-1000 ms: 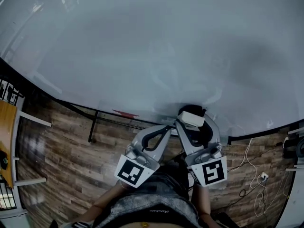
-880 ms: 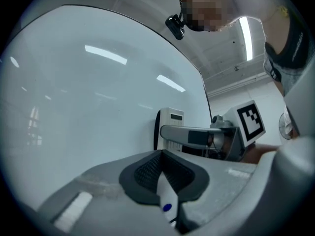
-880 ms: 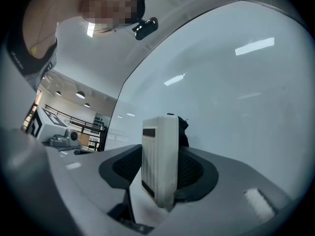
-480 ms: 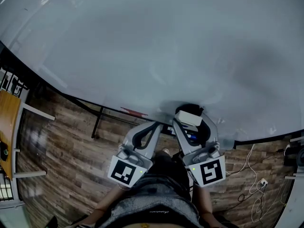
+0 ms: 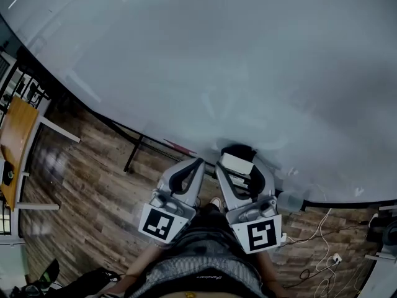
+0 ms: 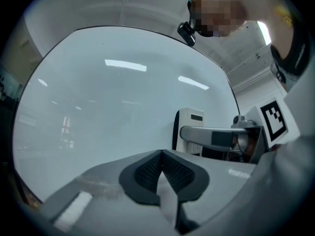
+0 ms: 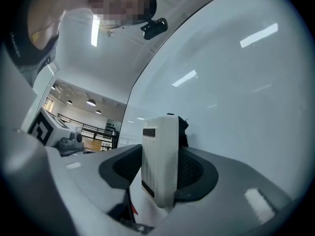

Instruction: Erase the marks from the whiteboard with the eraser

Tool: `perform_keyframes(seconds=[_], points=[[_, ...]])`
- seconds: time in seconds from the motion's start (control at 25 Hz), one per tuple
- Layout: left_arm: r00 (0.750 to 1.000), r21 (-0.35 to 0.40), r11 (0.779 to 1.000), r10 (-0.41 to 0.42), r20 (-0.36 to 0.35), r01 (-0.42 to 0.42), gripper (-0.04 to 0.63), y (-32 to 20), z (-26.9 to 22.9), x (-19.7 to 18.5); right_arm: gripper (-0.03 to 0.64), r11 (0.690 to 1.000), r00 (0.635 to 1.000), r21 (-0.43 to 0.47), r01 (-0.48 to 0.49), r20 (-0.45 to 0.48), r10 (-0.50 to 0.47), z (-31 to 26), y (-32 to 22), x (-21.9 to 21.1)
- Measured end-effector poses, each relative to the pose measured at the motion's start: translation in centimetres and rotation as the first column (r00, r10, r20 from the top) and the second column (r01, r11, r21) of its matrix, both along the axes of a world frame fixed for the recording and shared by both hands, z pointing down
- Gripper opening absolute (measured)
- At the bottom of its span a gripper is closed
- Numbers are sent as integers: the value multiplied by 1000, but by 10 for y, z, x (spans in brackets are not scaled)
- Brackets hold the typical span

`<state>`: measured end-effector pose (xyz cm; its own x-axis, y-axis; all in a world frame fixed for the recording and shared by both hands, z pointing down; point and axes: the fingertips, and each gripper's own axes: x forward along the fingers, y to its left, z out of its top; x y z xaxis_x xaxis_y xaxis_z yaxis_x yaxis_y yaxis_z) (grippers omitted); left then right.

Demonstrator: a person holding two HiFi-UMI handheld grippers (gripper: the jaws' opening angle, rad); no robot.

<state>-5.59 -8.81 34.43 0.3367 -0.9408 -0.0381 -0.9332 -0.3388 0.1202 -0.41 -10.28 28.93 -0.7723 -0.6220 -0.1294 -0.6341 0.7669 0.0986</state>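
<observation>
I can read nothing here: the dark label (image 7: 149, 132) on the eraser (image 7: 160, 168) is too blurred to make out.

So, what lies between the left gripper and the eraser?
Nothing; in the left gripper view that stretch is bare, from left gripper to eraser, whiteboard behind.

The eraser (image 5: 236, 164) in the right tool (image 5: 239, 161), near the whiteboard's (image 5: 248, 61) lower edge; left tool (image 5: 198, 161) just beside, leftward.

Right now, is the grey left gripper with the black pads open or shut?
Shut. The grey left gripper shows its black ribbed pads pressed together, with nothing between them.
</observation>
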Motion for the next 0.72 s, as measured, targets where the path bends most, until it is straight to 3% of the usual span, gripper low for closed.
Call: perform_keyframes(seconds=[0.4, 0.72], points=[[994, 14, 994, -104, 26, 104, 3, 6, 1, -38, 206, 999, 999, 9, 40, -7, -40, 0, 1, -33], [1000, -3, 1000, -26, 7, 26, 3, 5, 2, -92, 206, 1000, 1000, 11, -22, 7, 22, -3, 1, -91]])
